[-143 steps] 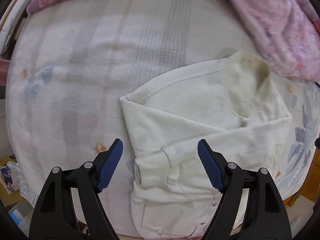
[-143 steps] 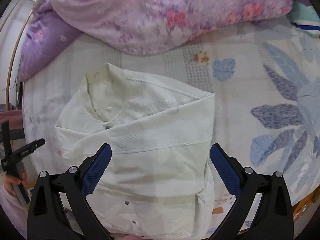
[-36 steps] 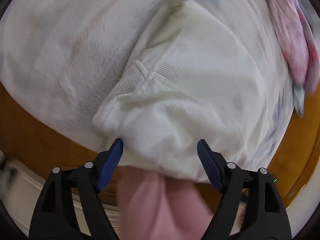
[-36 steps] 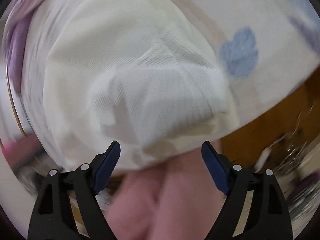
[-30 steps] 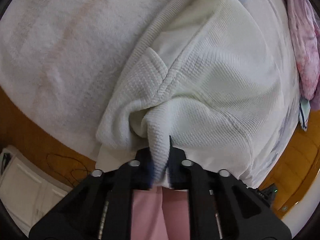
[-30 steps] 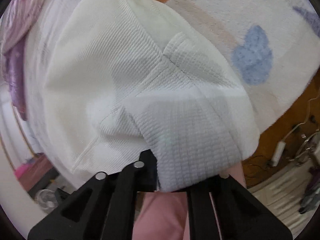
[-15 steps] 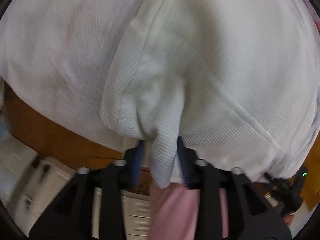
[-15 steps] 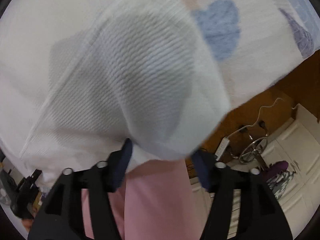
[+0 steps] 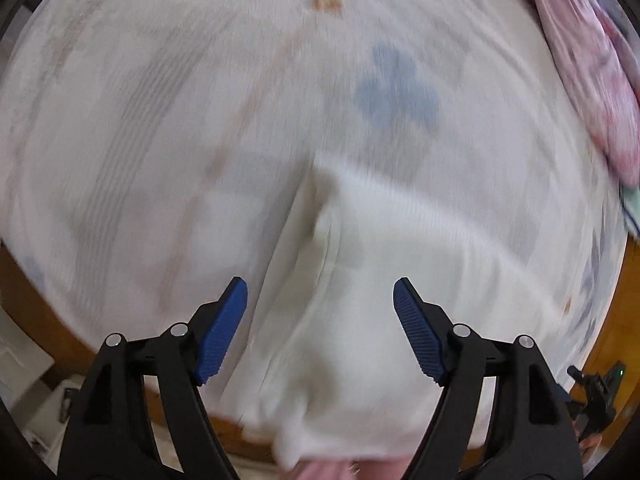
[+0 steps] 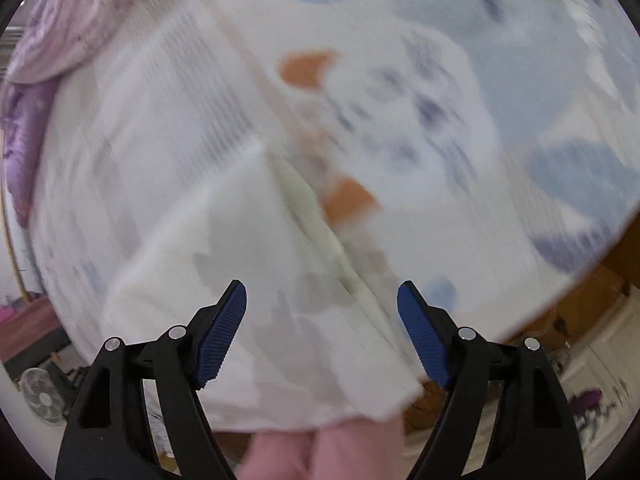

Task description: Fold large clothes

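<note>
A white waffle-knit garment [image 9: 384,264] lies folded on the bed near its front edge; it also shows in the right wrist view [image 10: 224,264]. Both views are blurred by motion. My left gripper [image 9: 320,320] is open and empty above the garment's left part, jaws wide apart. My right gripper [image 10: 322,320] is open and empty above the garment's right edge. The garment's near edge reaches the bed's front edge.
The bed sheet [image 9: 200,100] is white with blue and orange leaf prints [image 10: 308,66]. A pink and purple floral quilt [image 9: 592,72] lies at the back, also in the right wrist view [image 10: 60,28]. Wooden floor [image 10: 592,300] and a fan [image 10: 44,400] lie beyond the bed.
Both grippers were shut on the garment's lower hem and carried it forward over the upper part; both have now opened and let go, and the garment lies folded.
</note>
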